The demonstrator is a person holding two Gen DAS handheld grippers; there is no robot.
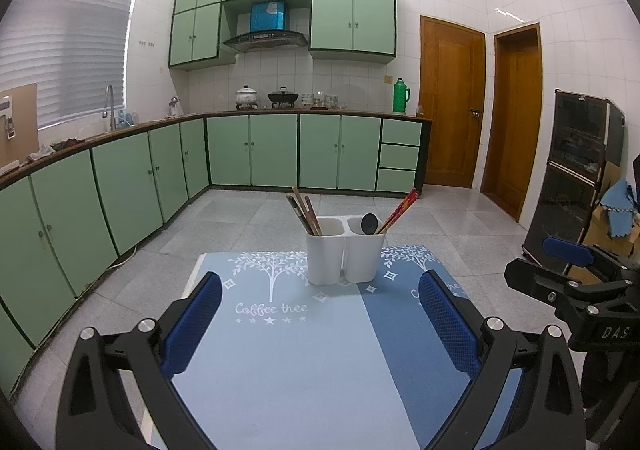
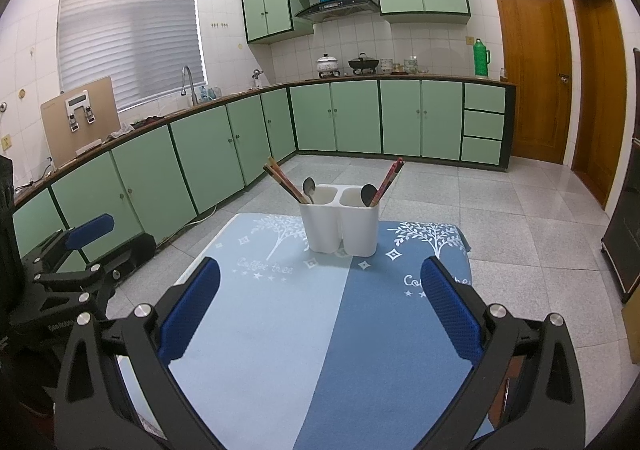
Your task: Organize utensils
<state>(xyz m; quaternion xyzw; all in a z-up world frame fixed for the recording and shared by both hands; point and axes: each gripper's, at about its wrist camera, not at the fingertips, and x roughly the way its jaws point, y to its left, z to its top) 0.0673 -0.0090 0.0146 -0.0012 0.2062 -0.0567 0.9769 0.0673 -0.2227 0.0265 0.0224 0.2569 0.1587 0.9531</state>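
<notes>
— So, where do the utensils sit?

— All of them stand in the white plastic two-compartment utensil holder (image 1: 345, 250), which rests upright toward the far end of the blue two-tone mat printed with white trees and "Coffee tree" lettering (image 1: 288, 362). In its left compartment lean the brown wooden chopsticks (image 1: 305, 211), tilted out to the left, and the right wrist view shows a silver metal spoon (image 2: 309, 188) beside them in that same compartment.

— And the other compartment?

— It has the dark round-bowled spoon (image 2: 368, 194), bowl upward, and the red patterned chopsticks (image 1: 401, 209) tilted out to the right.

— What about the grippers?

— The left gripper with black arms and blue textured pads (image 1: 320, 316) hovers over the near part of the mat, its jaws spread wide and nothing between them. The right gripper of the same black and blue build (image 2: 320, 308) is likewise spread wide and empty, above the seam where the pale and darker blue halves of the mat meet. Both are well apart from the holder.

— Do they see each other?

— Yes: each shows at the edge of the other's view, beside the mat. Behind the holder runs a grey tiled floor (image 1: 256, 218) and a line of pale green lower kitchen cabinets (image 1: 256, 148).
</notes>
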